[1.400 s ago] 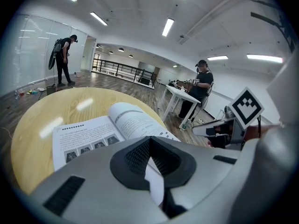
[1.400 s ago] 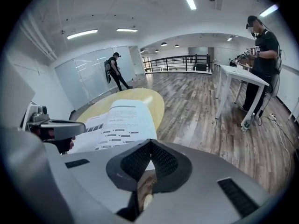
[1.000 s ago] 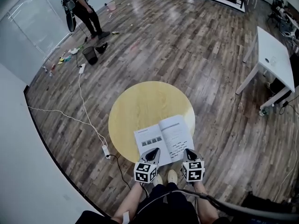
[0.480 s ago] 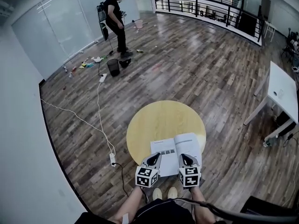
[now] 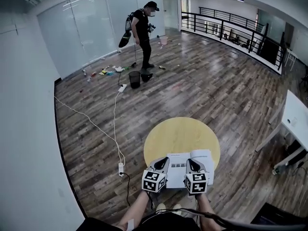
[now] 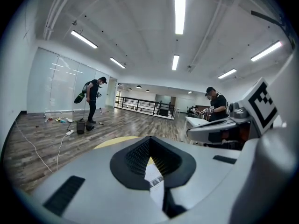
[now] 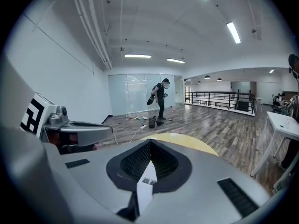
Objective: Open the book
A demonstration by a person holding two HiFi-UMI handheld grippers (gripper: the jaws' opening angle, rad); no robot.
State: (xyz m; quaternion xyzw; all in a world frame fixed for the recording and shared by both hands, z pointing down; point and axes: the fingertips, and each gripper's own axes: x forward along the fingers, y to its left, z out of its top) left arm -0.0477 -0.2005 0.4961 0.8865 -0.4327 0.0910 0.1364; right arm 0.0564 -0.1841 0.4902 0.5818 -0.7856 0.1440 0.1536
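Head view: book [image 5: 204,160] lies open on table [image 5: 180,131]; opening apparently done. Left gripper [image 5: 163,160] and right gripper [image 5: 191,162] jaws pressed together, empty. Next: withdraw clear.

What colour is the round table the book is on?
Pale yellow. The table shows best in the head view.

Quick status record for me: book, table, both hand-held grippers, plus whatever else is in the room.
book: open, lying flat, pages up
support: round yellow table, book at its near edge
left hand-held gripper: jaws together, holding nothing, over the left page
right hand-held gripper: jaws together, holding nothing, over the right page
surroundings: person standing far across the wood floor beside a black bin; white table at right
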